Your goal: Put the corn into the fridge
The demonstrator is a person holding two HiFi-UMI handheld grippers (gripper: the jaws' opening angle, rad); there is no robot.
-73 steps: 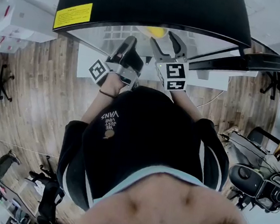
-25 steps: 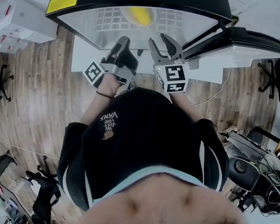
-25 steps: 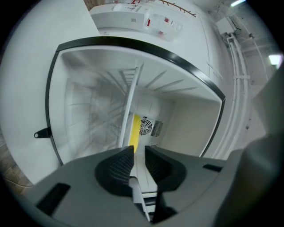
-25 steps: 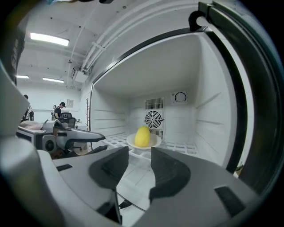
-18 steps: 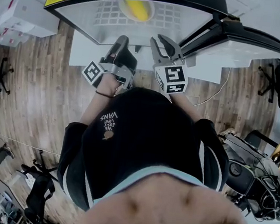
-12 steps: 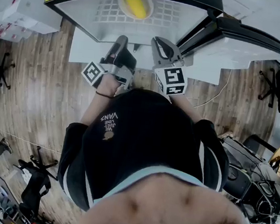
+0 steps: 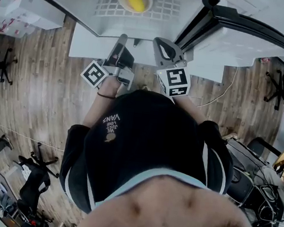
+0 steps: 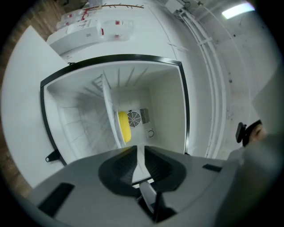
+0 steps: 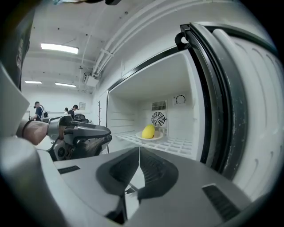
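Corn [image 9: 148,131]: yellow, lay on a white plate [image 9: 156,137] inside the fridge [image 7: 87,12], clear of both my claws.
Plate: sat on the white wire shelf [image 9: 177,144], towards the back wall, just in front of a round fan grille [image 9: 157,119].
Fridge: white inside with a black frame. Its door [image 7: 243,33] stood swung wide open on my right.
Left claw [image 8: 140,147]: rolled onto its side and pointed into the open fridge. The jaws stood a narrow gap apart with nothing between them. It was in front of the shelf edge and touched nothing that I could see.
Right claw [image 9: 139,148]: jaws together, having just closed, with nothing between them. It was aimed into the fridge from beside the door seal, and the left claw was close on its left.
Floor [image 7: 48,89]: wood planks, with office chairs standing about.
Background: a few people stood far off in the room, seen past my left claw in the right gripper view.
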